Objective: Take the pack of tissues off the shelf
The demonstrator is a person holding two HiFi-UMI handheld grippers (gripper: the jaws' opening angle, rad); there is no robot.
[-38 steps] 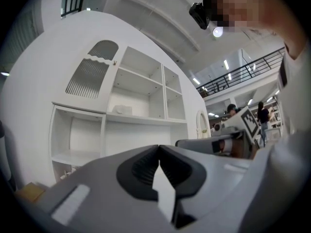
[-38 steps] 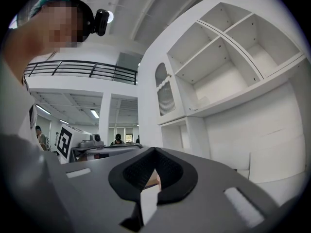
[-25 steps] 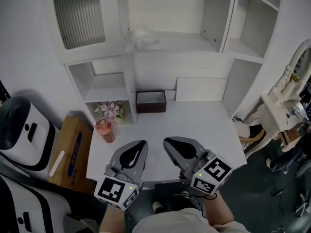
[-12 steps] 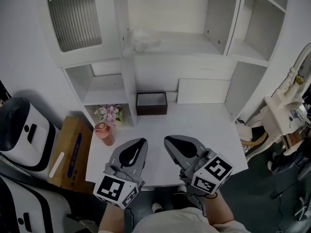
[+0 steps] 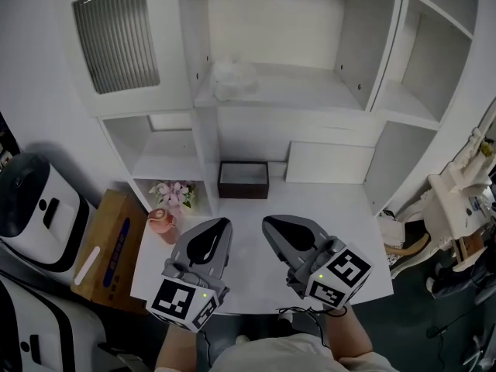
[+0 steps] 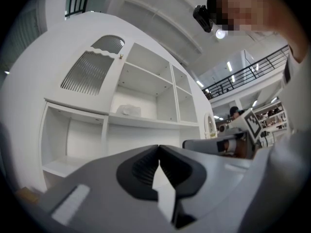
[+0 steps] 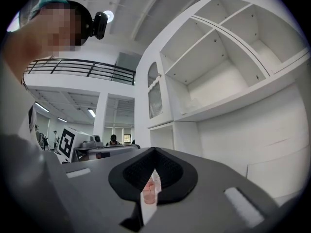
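The pack of tissues point(image 5: 232, 77) is a pale, crinkled clear-wrapped bundle lying at the left end of the upper open shelf point(image 5: 310, 91) of the white wall unit. The left gripper view shows the pack point(image 6: 127, 111) small and far off on that shelf. My left gripper point(image 5: 219, 225) and right gripper point(image 5: 273, 225) hover side by side over the near part of the white desk point(image 5: 325, 208), well below and short of the pack. Both point level toward the unit. The left gripper point(image 6: 159, 147) and the right gripper point(image 7: 154, 149) are each shut, tips touching, with nothing between them.
A dark open box point(image 5: 243, 179) stands at the back of the desk, a white panel point(image 5: 329, 163) to its right. A flower bunch point(image 5: 172, 194) and pink cup point(image 5: 161, 222) sit at the desk's left edge. Left of the desk are a cardboard box point(image 5: 108, 246) and a white appliance point(image 5: 31, 208).
Both grippers and the head camera have moved forward over the desk toward the wall unit, so the shelves look nearer. Both grippers have stayed shut and empty.
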